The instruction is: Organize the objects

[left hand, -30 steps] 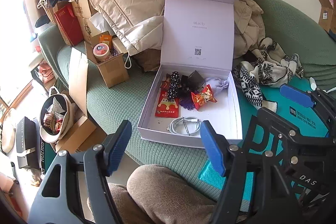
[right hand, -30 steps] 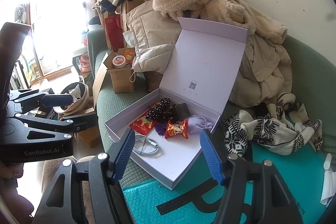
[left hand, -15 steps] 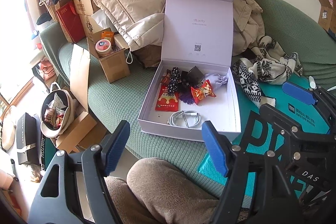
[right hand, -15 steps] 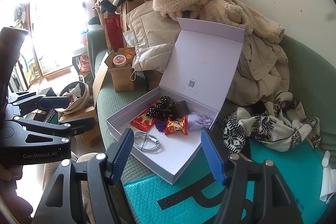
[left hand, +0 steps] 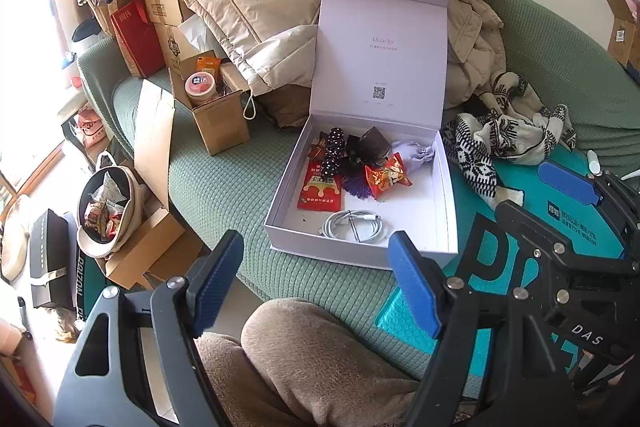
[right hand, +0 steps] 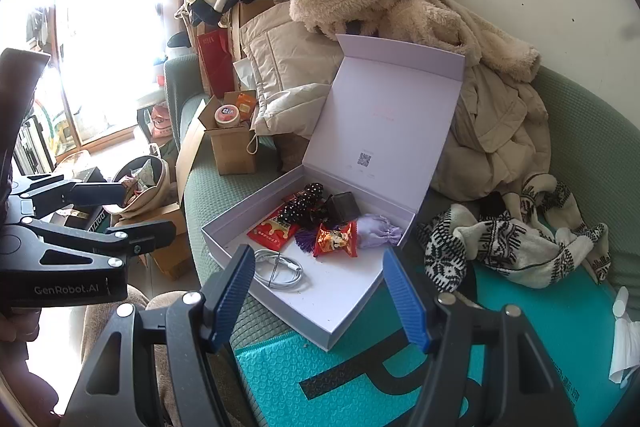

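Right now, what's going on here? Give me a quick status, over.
Left tool empty, opening; right tool open, empty. Box lid up on sofa, cable and snacks inside. Nothing blocking.

the print inside the box lid [left hand: 382, 45] is too small to read in either view; only a square code patch shows below it. the dark object [left hand: 374, 143] at the back of the box is partly covered by the spotted black item [left hand: 333, 155] and the snack packet [left hand: 386, 177], and its kind cannot be told. the purple tassel [left hand: 358, 187] is half hidden under that packet. the contents of the round bag [left hand: 106, 207] on the floor are a blur of wrappers. the small carton [left hand: 622, 27] at the right border is cut off by the picture's edge. the window area [right hand: 92, 39] is washed out by glare. the label on the jar [left hand: 200, 85] cannot be read.
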